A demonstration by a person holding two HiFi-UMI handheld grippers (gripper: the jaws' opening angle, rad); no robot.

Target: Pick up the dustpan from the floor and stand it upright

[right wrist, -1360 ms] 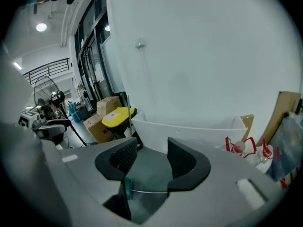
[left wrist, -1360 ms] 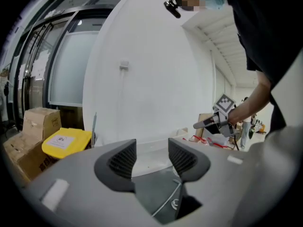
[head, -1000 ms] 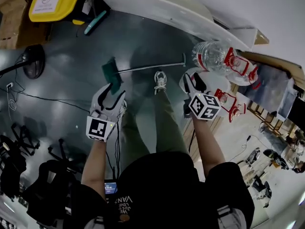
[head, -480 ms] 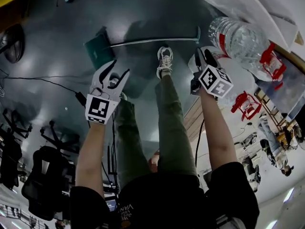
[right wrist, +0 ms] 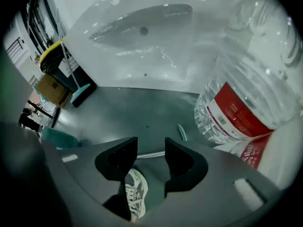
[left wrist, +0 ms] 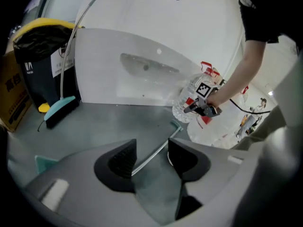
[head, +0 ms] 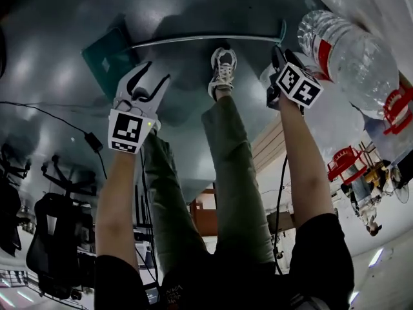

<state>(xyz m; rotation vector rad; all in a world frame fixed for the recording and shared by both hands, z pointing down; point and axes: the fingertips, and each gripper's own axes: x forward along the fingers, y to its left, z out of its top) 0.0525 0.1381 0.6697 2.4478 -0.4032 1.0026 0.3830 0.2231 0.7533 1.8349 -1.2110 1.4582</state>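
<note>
Glossy dark grey floor fills the head view, and the dustpan [head: 108,62] lies flat on it, its teal pan off to the left and its thin metal handle [head: 206,39] running right to a small teal end grip [head: 282,31]. The left gripper [head: 153,76] hovers above the handle just beside the pan, jaws wide apart and holding nothing; its own view shows the handle lying on the floor beyond the gap, not between the pads. The right gripper [head: 284,55] hangs near the handle's far end, jaws also parted and empty, with the person's shoe [head: 222,70] close under it. The likely trouble is the handle itself: thin, round and flush with a slick floor, it may roll or skid away as the jaws close. A grip far from the pan would probably let that heavier end swing and twist out. The big water bottle [head: 348,57] stands near the right gripper and could be knocked, and once upright the dustpan may slide or topple
</note>
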